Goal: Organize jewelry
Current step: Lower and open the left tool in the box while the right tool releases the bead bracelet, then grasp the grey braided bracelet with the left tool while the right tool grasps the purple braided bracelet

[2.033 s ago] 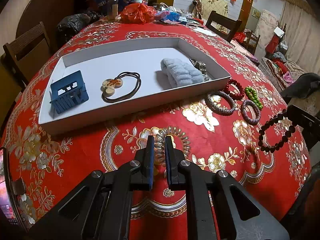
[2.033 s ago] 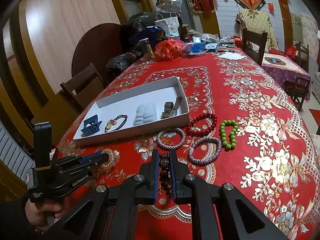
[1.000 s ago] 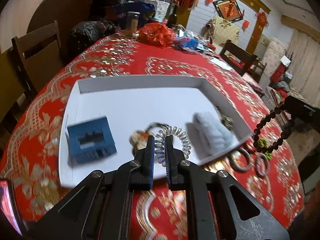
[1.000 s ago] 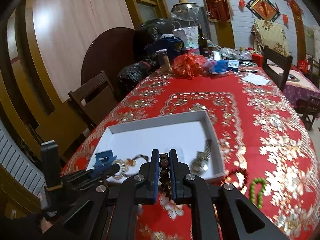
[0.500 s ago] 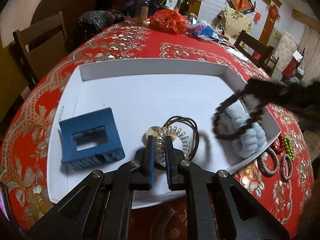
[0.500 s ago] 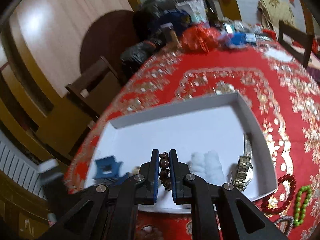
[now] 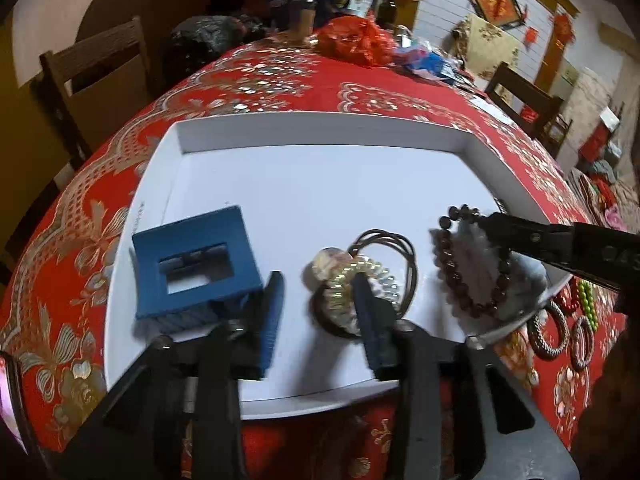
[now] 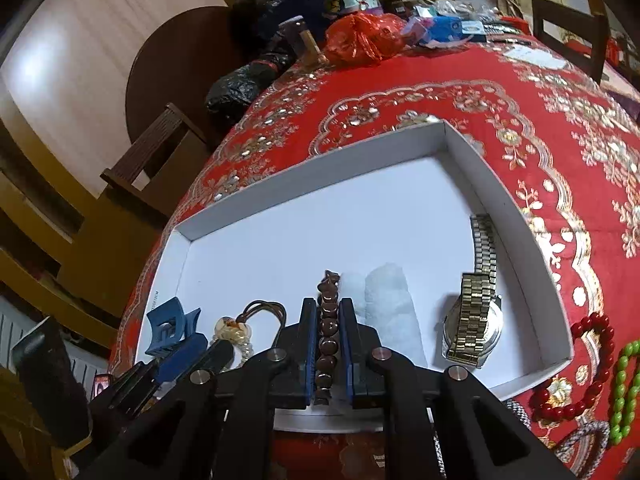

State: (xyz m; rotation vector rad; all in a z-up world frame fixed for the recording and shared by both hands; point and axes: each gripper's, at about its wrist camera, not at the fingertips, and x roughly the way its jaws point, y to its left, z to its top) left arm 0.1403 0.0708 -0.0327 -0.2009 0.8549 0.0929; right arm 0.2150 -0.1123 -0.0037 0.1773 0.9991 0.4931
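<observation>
Your left tool (image 7: pixel 320 300): jaws just opened wide, clear coil hair tie (image 7: pixel 362 280) lies loose in the white tray (image 7: pixel 320 128) | your right tool (image 8: pixel 327 344): narrow, pinching the brown bead bracelet (image 8: pixel 327 320) over the fluffy blue band (image 8: pixel 390 304) | farther: gold watch (image 8: pixel 474 320) in tray, on the red counter (image 8: pixel 400 92)

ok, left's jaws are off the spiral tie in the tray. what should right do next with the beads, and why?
Probably open the right gripper. It pinches the dark bead bracelet low inside the white tray, the loop already draped on the fluffy blue scrunchie. The left gripper, jaws just opened, has let go of the spiral hair tie.
</observation>
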